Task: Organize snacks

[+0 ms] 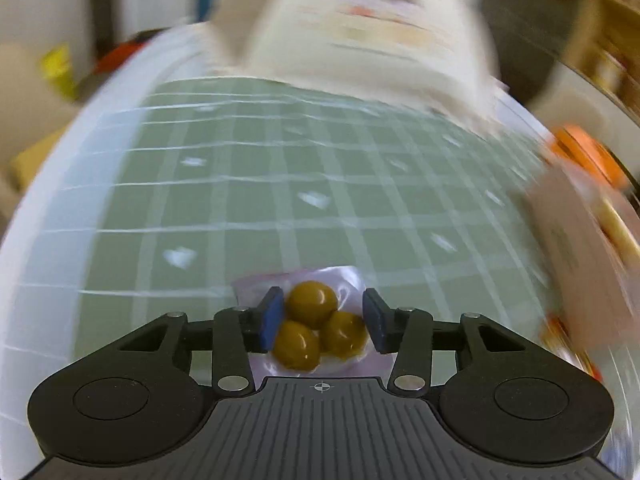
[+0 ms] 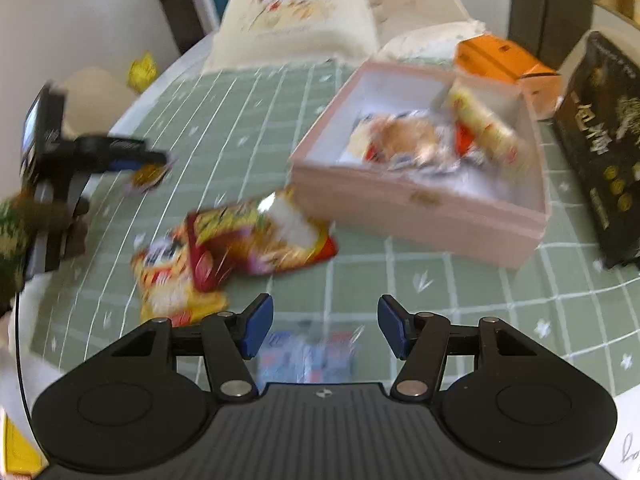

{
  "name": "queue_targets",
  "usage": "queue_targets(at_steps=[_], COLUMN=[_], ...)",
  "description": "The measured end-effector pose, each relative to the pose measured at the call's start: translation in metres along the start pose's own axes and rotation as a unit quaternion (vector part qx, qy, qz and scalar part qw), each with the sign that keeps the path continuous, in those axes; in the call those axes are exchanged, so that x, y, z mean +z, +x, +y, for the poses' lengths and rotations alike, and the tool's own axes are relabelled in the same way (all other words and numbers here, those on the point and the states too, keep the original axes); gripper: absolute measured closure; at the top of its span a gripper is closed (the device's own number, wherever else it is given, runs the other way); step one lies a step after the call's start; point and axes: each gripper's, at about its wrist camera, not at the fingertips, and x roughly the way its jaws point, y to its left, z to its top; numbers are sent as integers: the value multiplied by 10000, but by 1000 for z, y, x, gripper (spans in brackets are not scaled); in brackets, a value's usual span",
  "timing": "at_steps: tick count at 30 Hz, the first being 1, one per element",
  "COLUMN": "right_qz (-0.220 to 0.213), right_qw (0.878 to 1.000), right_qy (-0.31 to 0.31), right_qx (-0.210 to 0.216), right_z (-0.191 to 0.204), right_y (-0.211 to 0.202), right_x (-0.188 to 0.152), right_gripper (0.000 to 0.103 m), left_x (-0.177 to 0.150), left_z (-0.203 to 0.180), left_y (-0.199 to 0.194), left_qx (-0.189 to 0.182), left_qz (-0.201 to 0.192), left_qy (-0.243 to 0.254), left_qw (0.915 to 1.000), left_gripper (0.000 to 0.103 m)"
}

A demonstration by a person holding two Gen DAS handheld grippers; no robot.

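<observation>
Snack packets (image 2: pixel 432 140) loose inside open pink box (image 2: pixel 416 204) on checked tablecloth (image 2: pixel 248 120)

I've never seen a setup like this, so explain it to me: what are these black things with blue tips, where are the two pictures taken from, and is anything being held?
They are two hand-held grippers, each with a camera looking along its jaws. The left gripper has a clear packet of three brown balls between its jaws; whether they press it I cannot tell. The right gripper is open above a blurred blue-and-white packet. On the green checked tablecloth lie red-and-yellow snack bags and an open pink box holding snacks.
</observation>
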Motion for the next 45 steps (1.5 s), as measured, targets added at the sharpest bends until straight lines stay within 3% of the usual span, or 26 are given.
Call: queue_targets(at_steps=[3,5,8,10,13,16,18,20,22,24,27,30,32,33,34,37,40,45], right_qz=[97,155,262,299,364,371,327,331,387,569,614,393,215,146,41,-230,-371,-445], right_qw=[9994,9983,9961,9934,9892,9863,9867,9889,9895,9901,9932,9962,9977,9983,9990,9995,9977,9961], right_qy=[-195,-265,-419,-722,-1091,-1429,-1416,-1228,-1107,-885,-643,-521,-462,-436,-378,-181,-16,46], right_qx=[256,488,736,842,906,738,730,773,843,930,752,581,437,360,243,-134,-566,-754], right_z=[15,27,48,67,93,109,110,106,98,87,73,62,56,52,46,22,1,-22], right_y=[1,4,14,23,44,66,71,67,55,47,33,12,-5,-11,-17,-25,-13,19], right_x=[-6,-8,-6,-5,1,7,10,10,3,-6,-24,-34,-39,-40,-41,-34,-11,33], right_gripper=[43,37,35,33,30,19,19,33,59,68,68,67,61,52,45,42,42,42], left_x=[-28,-51,-74,-83,-90,-88,-84,-79,-71,-61,-41,-20,-14,-16,-19,-34,-50,-68], left_z=[-25,-32,-31,-19,4,13,11,4,-8,-25,-51,-72,-82,-87,-94,-108,-110,-106], left_y=[-19,-35,-53,-64,-75,-78,-85,-87,-83,-74,-51,-17,2,6,7,-7,-22,-41], left_qx=[-246,-501,-723,-740,-708,-697,-874,-1135,-1353,-1424,-1455,-1219,-1280,-1318,-1324,-1343,-1444,-1390], left_qz=[99,184,271,314,346,346,242,155,125,104,41,154,378,476,512,442,500,561], left_qy=[527,538,275,-118,-643,-701,-660,-574,-401,-156,195,368,431,523,671,1094,1082,1038], left_qw=[9983,9971,9966,9967,9948,9945,9937,9918,9899,9896,9892,9917,9901,9888,9876,9839,9823,9832], left_gripper=[54,54,58,68,68,68,68,68,68,68,68,68,69,71,72,76,76,76])
